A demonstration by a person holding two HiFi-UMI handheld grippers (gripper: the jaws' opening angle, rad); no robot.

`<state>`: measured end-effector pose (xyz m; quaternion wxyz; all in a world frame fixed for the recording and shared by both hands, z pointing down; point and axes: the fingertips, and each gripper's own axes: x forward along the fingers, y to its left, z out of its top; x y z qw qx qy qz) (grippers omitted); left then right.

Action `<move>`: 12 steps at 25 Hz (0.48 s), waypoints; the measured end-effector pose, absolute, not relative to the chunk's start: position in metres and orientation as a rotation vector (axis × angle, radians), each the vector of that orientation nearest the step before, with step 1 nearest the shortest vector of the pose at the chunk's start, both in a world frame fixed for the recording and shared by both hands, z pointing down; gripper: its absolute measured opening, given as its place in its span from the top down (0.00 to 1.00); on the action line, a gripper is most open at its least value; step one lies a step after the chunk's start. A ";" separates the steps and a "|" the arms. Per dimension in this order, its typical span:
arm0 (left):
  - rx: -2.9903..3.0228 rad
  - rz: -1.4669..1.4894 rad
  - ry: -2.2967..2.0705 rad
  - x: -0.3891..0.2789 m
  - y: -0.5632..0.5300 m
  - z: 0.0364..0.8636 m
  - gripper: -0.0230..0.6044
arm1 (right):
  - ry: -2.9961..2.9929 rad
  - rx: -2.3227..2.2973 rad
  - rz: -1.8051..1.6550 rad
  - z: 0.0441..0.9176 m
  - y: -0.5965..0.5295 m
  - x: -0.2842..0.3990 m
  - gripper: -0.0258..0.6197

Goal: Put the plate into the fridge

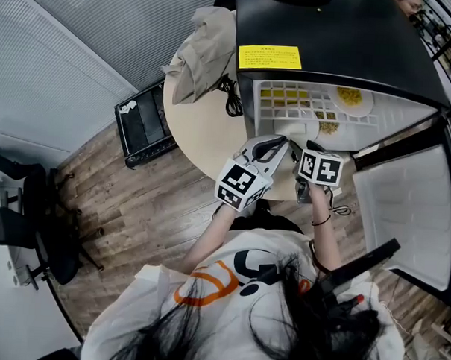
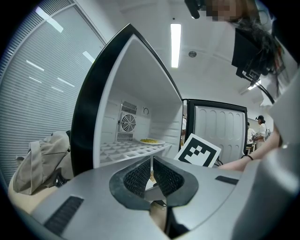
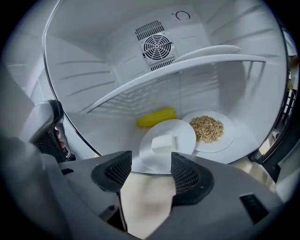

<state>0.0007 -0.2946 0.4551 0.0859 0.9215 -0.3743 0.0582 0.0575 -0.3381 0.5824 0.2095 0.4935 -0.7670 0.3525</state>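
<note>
A white plate [image 3: 168,143] carrying a pale block lies on the floor of the open fridge [image 3: 93,84], beside a plate of grains [image 3: 208,129] and in front of a yellow corn cob [image 3: 157,117]. My right gripper [image 3: 151,161] is open just in front of the plate's near rim, with nothing between its pads. In the head view both grippers are held at the fridge mouth, left gripper [image 1: 279,146] and right gripper [image 1: 309,151] side by side. The left gripper [image 2: 152,161] has its pads together and holds nothing.
The fridge door [image 1: 403,213] stands swung open to the right. A shelf [image 3: 178,70] above holds a plate of yellow food [image 1: 351,97]. The fridge sits on a round table [image 1: 205,130] with a beige bag [image 1: 205,51]. A black case [image 1: 146,123] lies on the floor.
</note>
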 end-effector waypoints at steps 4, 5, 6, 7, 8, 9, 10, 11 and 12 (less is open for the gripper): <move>2.751 0.170 -1.108 -0.002 -0.288 0.452 0.93 | -2.159 1.383 1.048 0.575 -0.328 0.055 0.54; 2.752 0.169 -1.106 -0.002 -0.287 0.452 0.93 | -2.170 1.383 1.064 0.572 -0.326 0.054 0.55; 2.754 0.169 -1.103 -0.002 -0.287 0.452 0.93 | -2.182 1.383 1.081 0.569 -0.325 0.053 0.56; 2.755 0.169 -1.099 -0.002 -0.286 0.452 0.93 | -2.194 1.387 1.094 0.566 -0.323 0.052 0.57; 2.756 0.170 -1.095 -0.002 -0.285 0.453 0.93 | -2.205 1.396 1.102 0.562 -0.322 0.052 0.60; 2.757 0.170 -1.091 -0.002 -0.283 0.453 0.93 | -2.214 1.411 1.102 0.558 -0.321 0.052 0.63; 2.759 0.170 -1.086 -0.001 -0.281 0.453 0.93 | -2.222 1.426 1.097 0.553 -0.320 0.053 0.67; 2.762 0.169 -1.081 -0.001 -0.279 0.453 0.93 | -2.230 1.439 1.089 0.549 -0.318 0.053 0.70; 2.765 0.167 -1.076 -0.001 -0.277 0.452 0.93 | -2.241 1.446 1.083 0.545 -0.316 0.053 0.72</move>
